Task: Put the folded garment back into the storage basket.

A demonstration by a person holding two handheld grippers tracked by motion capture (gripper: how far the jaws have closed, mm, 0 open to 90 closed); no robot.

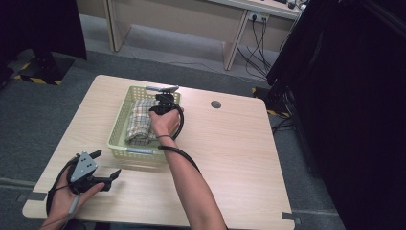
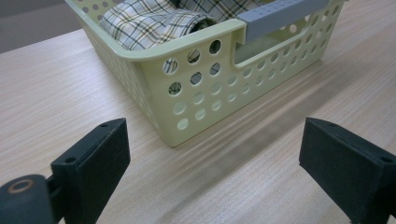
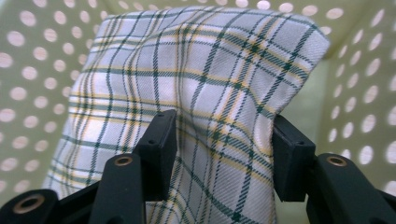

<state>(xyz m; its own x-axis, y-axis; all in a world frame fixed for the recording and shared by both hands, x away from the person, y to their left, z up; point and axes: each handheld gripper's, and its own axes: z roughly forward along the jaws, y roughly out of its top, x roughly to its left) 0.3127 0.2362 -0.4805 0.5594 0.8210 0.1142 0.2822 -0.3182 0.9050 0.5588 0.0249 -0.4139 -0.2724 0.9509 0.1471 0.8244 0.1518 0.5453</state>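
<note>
Left gripper (image 1: 101,168): jaws wide apart, idle on the table (image 1: 230,158) just before the basket (image 1: 120,139); keep it clear.
Right gripper (image 3: 219,156): jaws part-open around a cloth fold; release fully, then lift straight.
Cloth (image 3: 196,84): folded, lying in basket.

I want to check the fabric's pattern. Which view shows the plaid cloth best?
The right gripper view: the plaid cloth is close and sharp, between the right gripper jaws. The high view shows it small in the green basket. The left gripper view catches its top above the basket rim.
</note>
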